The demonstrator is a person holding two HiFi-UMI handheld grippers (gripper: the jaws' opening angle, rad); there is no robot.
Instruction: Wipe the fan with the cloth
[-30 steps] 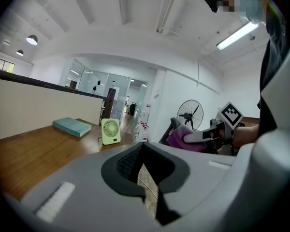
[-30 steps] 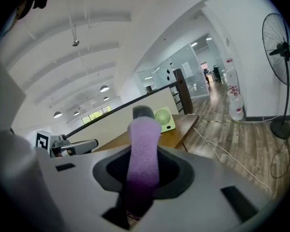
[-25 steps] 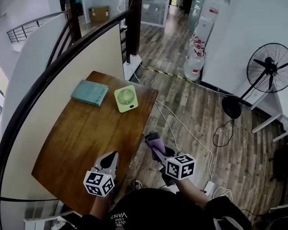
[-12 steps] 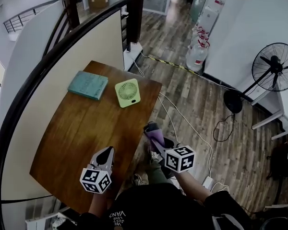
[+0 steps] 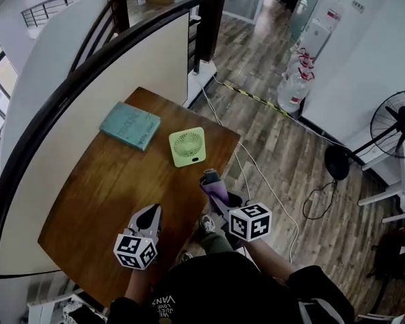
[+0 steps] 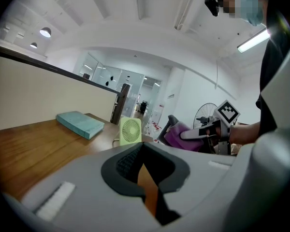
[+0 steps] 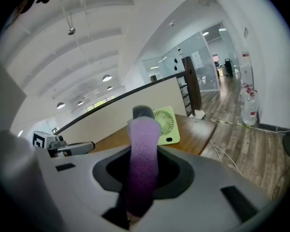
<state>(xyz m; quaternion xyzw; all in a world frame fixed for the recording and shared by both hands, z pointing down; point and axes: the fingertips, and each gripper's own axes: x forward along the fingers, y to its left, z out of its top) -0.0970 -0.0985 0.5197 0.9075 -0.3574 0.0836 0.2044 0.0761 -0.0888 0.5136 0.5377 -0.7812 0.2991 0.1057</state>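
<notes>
Teal book (image 5: 129, 125) lies near the green fan (image 5: 187, 146).

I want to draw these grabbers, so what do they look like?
The left gripper and right gripper are pale grey with dark pads inside pointed jaws. Each carries a white cube with black square markers. The person wears a black top with white lettering.

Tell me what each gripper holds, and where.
The right gripper holds the cloth, pinched along its length between the fingers. The left gripper is shut and empty.
</notes>
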